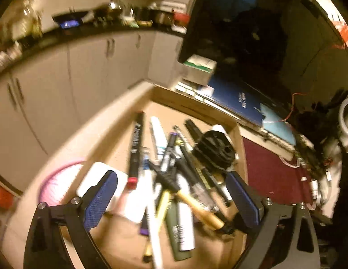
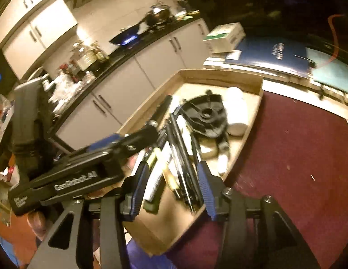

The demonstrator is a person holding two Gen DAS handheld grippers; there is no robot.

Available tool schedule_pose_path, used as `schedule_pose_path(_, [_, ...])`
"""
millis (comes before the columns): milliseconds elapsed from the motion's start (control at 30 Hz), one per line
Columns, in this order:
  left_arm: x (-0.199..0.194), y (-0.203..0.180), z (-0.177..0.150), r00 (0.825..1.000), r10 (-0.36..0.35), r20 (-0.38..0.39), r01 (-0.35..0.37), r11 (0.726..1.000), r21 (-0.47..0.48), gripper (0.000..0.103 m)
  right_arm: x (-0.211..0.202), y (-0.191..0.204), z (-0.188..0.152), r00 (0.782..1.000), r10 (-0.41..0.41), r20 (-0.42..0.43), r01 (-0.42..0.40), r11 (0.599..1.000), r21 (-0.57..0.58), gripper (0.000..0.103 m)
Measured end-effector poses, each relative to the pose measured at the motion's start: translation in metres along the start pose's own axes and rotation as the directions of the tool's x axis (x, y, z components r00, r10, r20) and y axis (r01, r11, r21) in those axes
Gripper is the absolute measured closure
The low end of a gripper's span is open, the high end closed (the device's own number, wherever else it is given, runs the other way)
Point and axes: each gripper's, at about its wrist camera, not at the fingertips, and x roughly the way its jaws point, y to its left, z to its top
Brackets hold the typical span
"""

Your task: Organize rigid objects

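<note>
The left gripper hangs over the cardboard tray with its blue pads spread wide; nothing is pinched between them and no pad touches anything. The right gripper hovers above the tray's near edge, its jaws partly apart and likewise empty, with pens showing in the gap below. In the right wrist view the left gripper's black body crosses over the tray's left edge.

The tray holds a loose heap: a long black marker with a red end along the left side, a white tube, a gold-handled tool lying aslant over the pile, a dark green marker toward the near edge, and several more pens, crossed and blurred. A black ribbed wheel sits near the far right corner, touching a white bottle lying on its side against the right wall.

A pink round thing, too blurred to identify, lies just outside the tray's left edge. To the right of the tray lies a bare maroon mat. Beyond the far edge, a blue book and a small white-and-green box rest on stacked books.
</note>
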Motion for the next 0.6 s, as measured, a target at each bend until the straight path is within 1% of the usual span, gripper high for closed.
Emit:
schedule_pose_path(33, [-0.004,0.000,-0.002,1.000,0.015,0.012,-0.015,1.000,0.013,0.004,0.000,0.001,-0.001,1.000,-0.013,0.001,0.013,1.000,-0.006,0.058])
schedule_pose_path(67, [-0.006,0.001,-0.003,0.999,0.031,0.021,-0.032,0.999,0.025,0.004,-0.002,0.004,-0.003,0.999,-0.034,0.002,0.034,0.999,-0.019,0.055])
schedule_pose_path(100, [-0.010,0.001,-0.005,0.997,0.076,0.027,-0.077,0.996,0.037,0.004,-0.006,0.007,-0.007,0.998,-0.069,0.005,0.069,0.997,-0.027,0.054])
schedule_pose_path(133, [-0.012,0.001,-0.005,0.994,0.106,0.036,-0.108,0.993,0.050,0.004,-0.008,0.010,-0.010,0.996,-0.090,0.012,0.090,0.995,-0.032,0.054])
schedule_pose_path(233, [-0.030,0.008,-0.011,0.986,0.149,0.081,-0.154,0.986,0.068,0.004,-0.012,0.019,-0.016,0.994,-0.109,0.029,0.111,0.992,-0.052,0.051])
schedule_pose_path(300, [-0.040,0.013,-0.013,0.983,0.157,0.098,-0.163,0.985,0.060,0.004,-0.014,0.022,-0.021,0.990,-0.137,0.039,0.138,0.990,-0.034,0.049])
schedule_pose_path(400, [-0.051,0.019,-0.018,0.978,0.174,0.115,-0.181,0.982,0.052,0.003,-0.018,0.025,-0.028,0.987,-0.155,0.051,0.156,0.987,-0.026,0.049])
schedule_pose_path(600, [-0.071,0.023,-0.035,0.974,0.167,0.151,-0.179,0.981,0.072,0.003,-0.029,0.032,-0.043,0.985,-0.160,0.068,0.162,0.987,-0.022,0.048])
